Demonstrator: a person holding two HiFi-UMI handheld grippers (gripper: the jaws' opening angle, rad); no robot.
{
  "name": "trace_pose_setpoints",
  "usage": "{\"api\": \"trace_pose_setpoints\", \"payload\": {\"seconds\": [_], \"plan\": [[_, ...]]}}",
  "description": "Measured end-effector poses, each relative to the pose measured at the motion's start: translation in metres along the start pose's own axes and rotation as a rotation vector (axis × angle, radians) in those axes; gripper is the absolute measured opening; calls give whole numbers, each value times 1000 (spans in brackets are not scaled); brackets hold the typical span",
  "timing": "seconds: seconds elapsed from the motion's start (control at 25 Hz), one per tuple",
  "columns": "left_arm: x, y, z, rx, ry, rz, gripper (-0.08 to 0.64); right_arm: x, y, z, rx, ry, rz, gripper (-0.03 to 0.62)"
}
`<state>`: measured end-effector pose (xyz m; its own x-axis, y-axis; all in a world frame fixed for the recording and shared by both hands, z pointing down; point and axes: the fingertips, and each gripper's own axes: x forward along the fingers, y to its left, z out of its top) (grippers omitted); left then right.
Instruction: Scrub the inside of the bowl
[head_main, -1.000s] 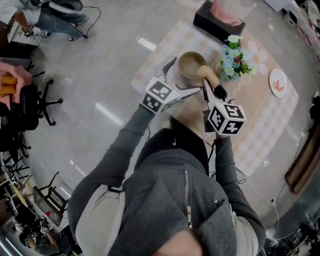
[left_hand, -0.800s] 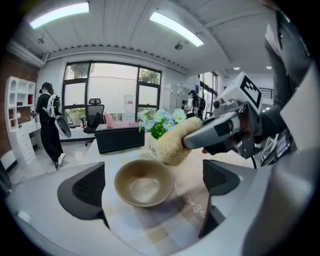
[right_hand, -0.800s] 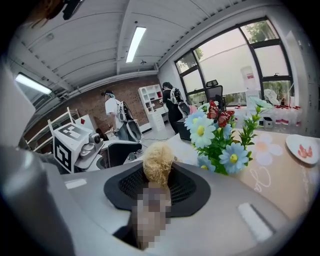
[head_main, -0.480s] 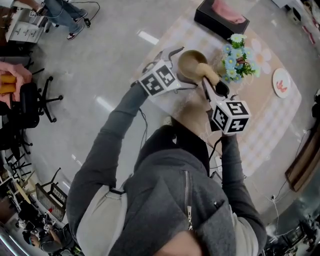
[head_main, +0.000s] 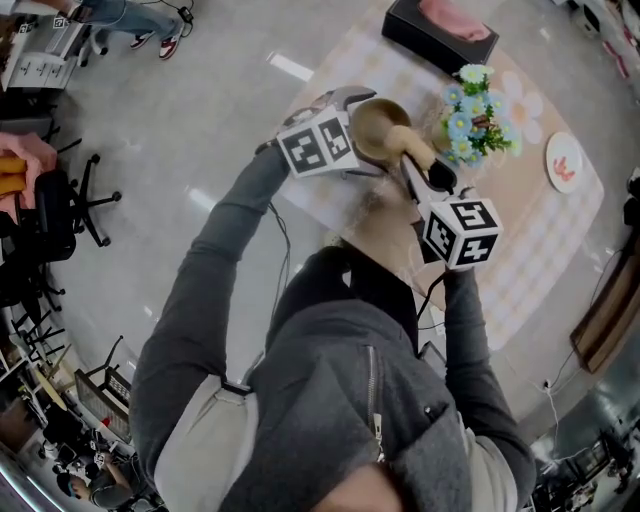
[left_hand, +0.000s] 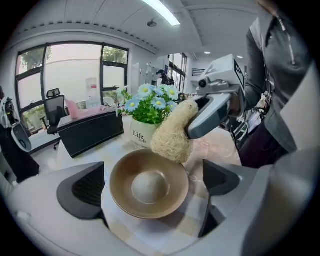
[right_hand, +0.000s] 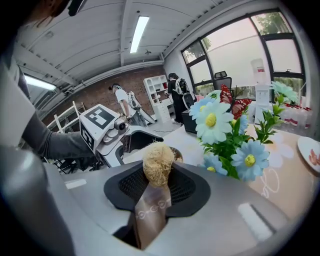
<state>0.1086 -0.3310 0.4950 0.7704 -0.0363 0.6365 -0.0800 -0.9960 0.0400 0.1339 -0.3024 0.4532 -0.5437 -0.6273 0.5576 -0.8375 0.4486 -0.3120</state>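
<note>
on my bench, near its left edge, the bowl sits upright between the spread, released jaws of my left tongs, with flowers near it. my right tongs are clenched on the scrubber, whose fibrous head is at the bowl's rim.

Your tan round glossy bowl sits upright on the checked cloth; your straw-coloured fibrous loofah scrubber tilts over its far rim.
</note>
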Motion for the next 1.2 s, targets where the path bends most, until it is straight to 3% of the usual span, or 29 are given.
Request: {"api": "trace_pose_setpoints", "payload": {"seconds": [0.56, 0.72, 1.2], "plan": [[19, 3, -14, 44, 61, -60, 601, 11, 2, -3, -10, 43, 38, 106], [23, 5, -22, 72, 93, -28, 600, 12, 3, -4, -13, 53, 43, 106], [26, 10, -25, 77, 43, 56, 592, 10, 14, 7, -117, 104, 78, 106]]}}
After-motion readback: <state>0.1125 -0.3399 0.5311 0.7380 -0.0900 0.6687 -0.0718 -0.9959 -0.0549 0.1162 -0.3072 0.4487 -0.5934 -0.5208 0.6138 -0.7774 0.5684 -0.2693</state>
